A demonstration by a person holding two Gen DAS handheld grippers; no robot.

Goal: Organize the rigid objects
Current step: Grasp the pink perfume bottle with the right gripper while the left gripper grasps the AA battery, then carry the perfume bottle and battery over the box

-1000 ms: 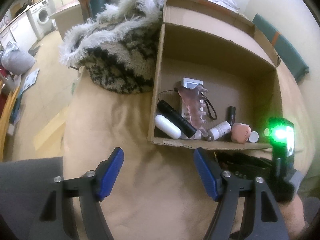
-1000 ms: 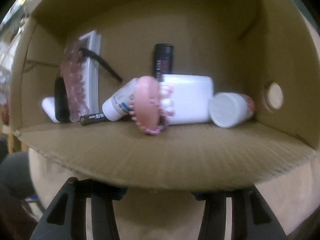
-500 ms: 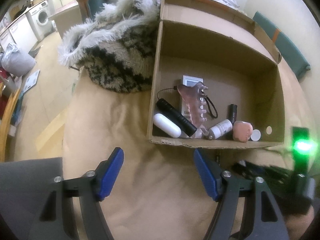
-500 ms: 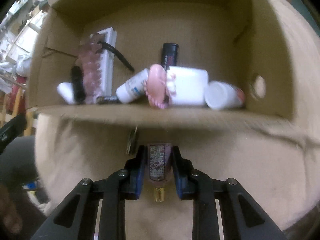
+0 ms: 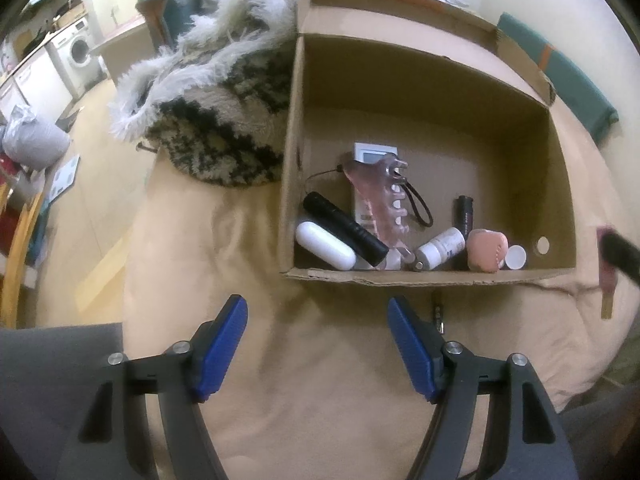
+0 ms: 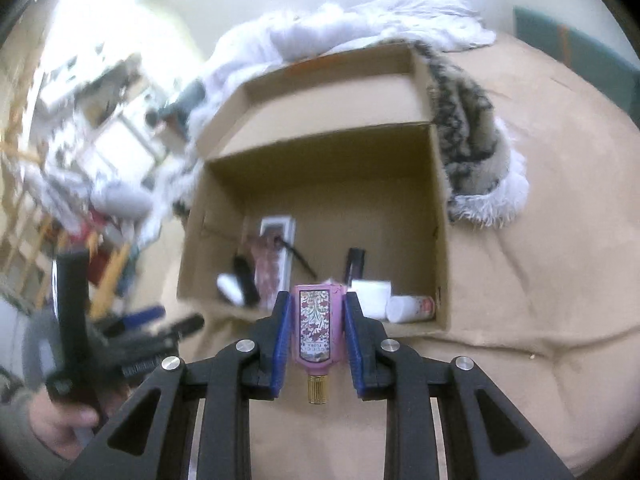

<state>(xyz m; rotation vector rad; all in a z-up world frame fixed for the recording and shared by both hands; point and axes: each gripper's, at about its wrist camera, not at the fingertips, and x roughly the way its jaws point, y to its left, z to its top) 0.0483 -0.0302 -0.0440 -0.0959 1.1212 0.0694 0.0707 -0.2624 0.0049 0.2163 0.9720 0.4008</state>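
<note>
Step in hand: carrying one item to the box. The right gripper [image 6: 316, 332] is clamping a pink perfume bottle [image 6: 316, 330] between its blue pads, gold cap pointing back toward the handle; its jaws have just been closing, and the bottle is sitting between them, clear of the beige blanket [image 6: 540, 280]. The bottle is hanging in front of the near wall of the cardboard box [image 6: 438, 216], not yet over the opening.

Next move, as a judgement: it is calling for a reach forward over the near wall, then a release onto the bare floor toward the right of the box, where there looks to be room.

The left gripper [image 5: 318, 344] is standing wide with nothing between its pads, hovering over the blanket just short of the box's near wall [image 5: 420, 278].

Box contents, ahead of the left gripper, left to right:
- white capsule-shaped case [image 5: 325, 245], lying against the near wall
- black flashlight [image 5: 344, 228], lying diagonally, its cord trailing behind
- clear pink ridged piece [image 5: 384, 204], resting across a white flat device [image 5: 374, 152]
- small white bottle [image 5: 442, 248], on its side
- black tube [image 5: 464, 212], farther in
- pink rounded item [image 5: 487, 254], leaning at the near wall
- white-capped container [image 5: 516, 257], lying nearest the right wall

Beyond the box's left wall, a furry patterned throw [image 5: 224, 140] is lying bunched against it.
</note>
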